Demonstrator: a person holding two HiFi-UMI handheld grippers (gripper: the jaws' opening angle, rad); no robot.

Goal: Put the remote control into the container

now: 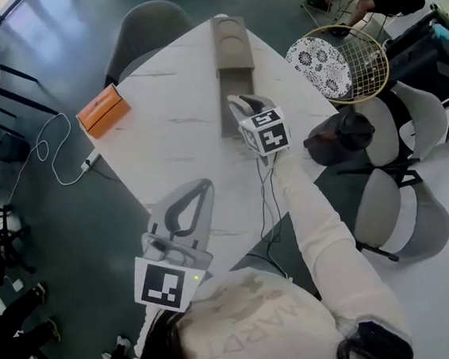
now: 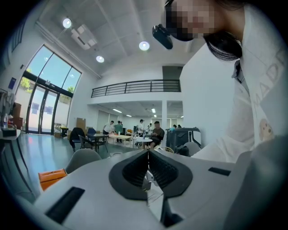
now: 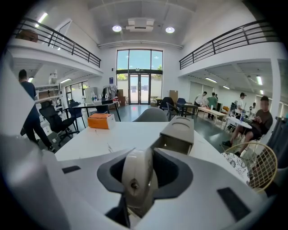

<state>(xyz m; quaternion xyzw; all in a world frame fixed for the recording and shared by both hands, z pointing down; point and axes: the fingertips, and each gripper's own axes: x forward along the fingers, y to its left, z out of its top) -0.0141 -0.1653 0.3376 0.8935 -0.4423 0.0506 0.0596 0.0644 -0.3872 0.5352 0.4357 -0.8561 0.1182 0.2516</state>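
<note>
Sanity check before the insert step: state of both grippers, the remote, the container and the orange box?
Left gripper: shut, empty.
Right gripper: shut on the remote.
Remote: held edge-on in the jaws, not yet in the container.
Container: open at the end facing the right gripper, lying on the table.
Orange box: closed, on the table.

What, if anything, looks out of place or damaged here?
Nothing spilled or damaged. Only oddities: a racket propped over a chair beside the table, and a white cable trailing across the floor.
</note>
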